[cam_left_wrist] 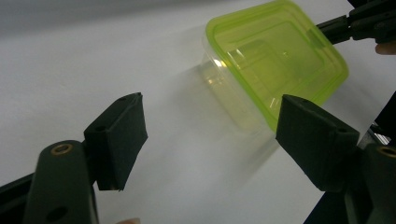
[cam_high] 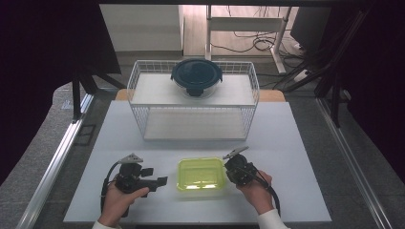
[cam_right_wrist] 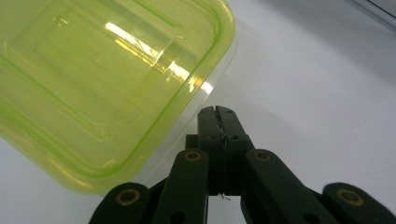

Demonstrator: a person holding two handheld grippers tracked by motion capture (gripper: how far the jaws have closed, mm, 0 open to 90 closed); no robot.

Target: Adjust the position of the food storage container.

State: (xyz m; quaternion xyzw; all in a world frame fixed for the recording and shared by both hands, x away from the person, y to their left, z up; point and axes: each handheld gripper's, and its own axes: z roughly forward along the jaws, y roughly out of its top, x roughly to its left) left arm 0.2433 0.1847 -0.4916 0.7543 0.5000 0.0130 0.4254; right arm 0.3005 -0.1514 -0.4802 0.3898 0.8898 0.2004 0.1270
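A clear box with a lime-green lid (cam_high: 201, 173) sits on the near part of the white table (cam_high: 296, 157), roughly midway between the two hands and resting flat on the tabletop. The left gripper (cam_high: 161, 181), held in the person's left hand (cam_high: 120, 200), lies just to the left of the box with its tips pointing toward it; in the left gripper view its jaws stand well apart with only bare table between them, and the box (cam_left_wrist: 275, 65) lies a short way beyond, untouched by its pads. The right gripper (cam_high: 227, 170), held in the right hand (cam_high: 258, 191), is at the right side of the box; in the right gripper view its jaws are pressed fully together with nothing between them, and the closed tips (cam_right_wrist: 218, 112) sit right at the box's rim (cam_right_wrist: 112, 88), close enough that contact cannot be told for sure. At the far side of the table stands a white wire rack (cam_high: 253, 90), and on its upper shelf rests a round container with a dark lid (cam_high: 196, 75).
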